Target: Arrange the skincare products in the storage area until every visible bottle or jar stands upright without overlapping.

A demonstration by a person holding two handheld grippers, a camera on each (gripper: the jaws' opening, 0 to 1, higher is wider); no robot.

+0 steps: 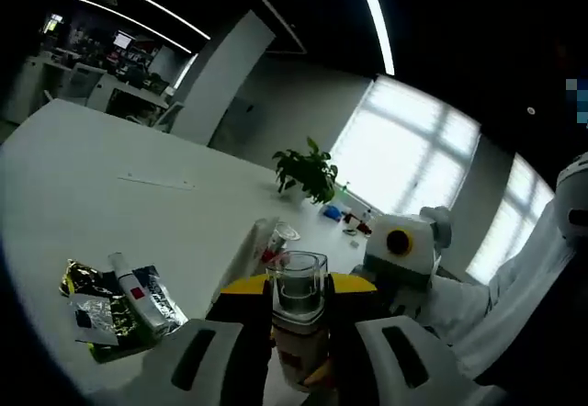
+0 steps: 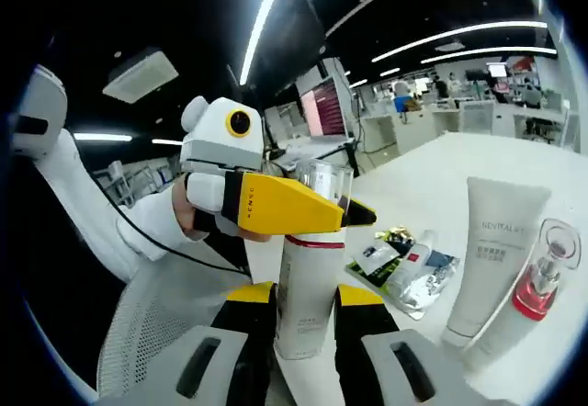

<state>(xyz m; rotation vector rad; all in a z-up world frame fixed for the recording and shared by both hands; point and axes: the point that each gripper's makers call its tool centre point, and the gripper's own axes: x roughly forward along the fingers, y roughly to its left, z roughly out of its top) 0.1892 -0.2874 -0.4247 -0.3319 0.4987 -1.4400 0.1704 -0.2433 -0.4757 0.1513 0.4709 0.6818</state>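
Bottle [image 2: 308,287], white with clear cap, sits low centre of both views, grasped by left tongs [image 1: 299,351] and right tongs [image 2: 303,328] together above the table [image 1: 138,213]; uneven release could tip it.

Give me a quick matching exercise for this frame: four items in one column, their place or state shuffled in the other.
Items:
1. White bottle with clear cap
2. White squeeze tube
3. Green potted plant
4. Foil sachets

Places or states:
A. Lying flat on the white table
B. Standing on the table's far side, by the window
C. Clamped by both the left gripper and the right gripper
D. Standing beside a clear bottle with red liquid

Pairs: 1-C, 2-D, 3-B, 4-A
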